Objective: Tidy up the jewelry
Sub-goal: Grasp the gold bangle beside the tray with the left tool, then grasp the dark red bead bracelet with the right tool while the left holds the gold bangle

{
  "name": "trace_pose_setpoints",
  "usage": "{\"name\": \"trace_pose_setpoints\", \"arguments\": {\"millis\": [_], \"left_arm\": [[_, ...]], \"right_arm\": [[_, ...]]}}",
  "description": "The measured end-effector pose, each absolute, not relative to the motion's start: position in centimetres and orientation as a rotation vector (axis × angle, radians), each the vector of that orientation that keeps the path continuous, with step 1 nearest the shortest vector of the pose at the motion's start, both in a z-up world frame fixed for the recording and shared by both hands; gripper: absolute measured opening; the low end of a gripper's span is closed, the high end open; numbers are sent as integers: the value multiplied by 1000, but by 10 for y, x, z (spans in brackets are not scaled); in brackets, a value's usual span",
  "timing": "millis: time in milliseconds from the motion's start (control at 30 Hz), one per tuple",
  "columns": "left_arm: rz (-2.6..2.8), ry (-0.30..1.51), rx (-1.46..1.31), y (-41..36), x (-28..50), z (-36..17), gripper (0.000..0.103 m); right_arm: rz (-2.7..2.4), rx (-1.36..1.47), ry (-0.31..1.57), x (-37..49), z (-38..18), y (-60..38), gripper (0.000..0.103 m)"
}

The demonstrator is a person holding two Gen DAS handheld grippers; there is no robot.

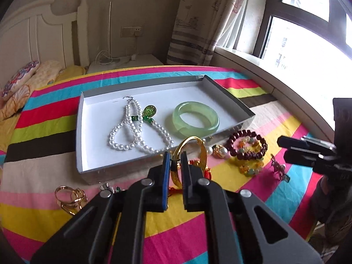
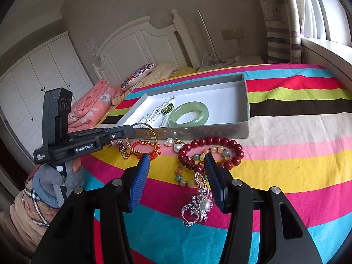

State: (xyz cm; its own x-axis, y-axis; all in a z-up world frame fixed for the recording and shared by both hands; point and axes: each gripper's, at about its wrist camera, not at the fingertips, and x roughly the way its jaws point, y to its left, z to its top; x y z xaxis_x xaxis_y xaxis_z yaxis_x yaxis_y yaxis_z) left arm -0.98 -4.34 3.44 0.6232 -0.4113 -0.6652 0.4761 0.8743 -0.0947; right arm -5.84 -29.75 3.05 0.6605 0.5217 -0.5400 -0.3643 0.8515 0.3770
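The left gripper was pinched nearly closed with its 2 fingers level and reaching forward, gripped from below by a hand, while the right gripper hung beside it with its jaws spread wide.

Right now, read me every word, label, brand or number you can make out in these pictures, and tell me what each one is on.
"GenRobot.AI": white lettering on the side of the left gripper, seen from the right wrist view.
Small white label at the rear of the same gripper body: too small to read.
Paper notice on the wall beside the wardrobe: too blurred to read.
No readable text on the box, the jewelry or the striped bedspread.
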Motion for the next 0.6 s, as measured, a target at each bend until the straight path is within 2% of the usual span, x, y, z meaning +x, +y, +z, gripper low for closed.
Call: {"name": "trace_pose_setpoints", "arguments": {"millis": [200, 600], "left_arm": [[-499, 735, 137, -47, -38, 24, 9], [-460, 694, -18, -20, -70, 29, 8]], "right_arm": [[511, 232, 692, -59, 30, -295, 51], [489, 74, 712, -61, 28, -271, 51]]}}
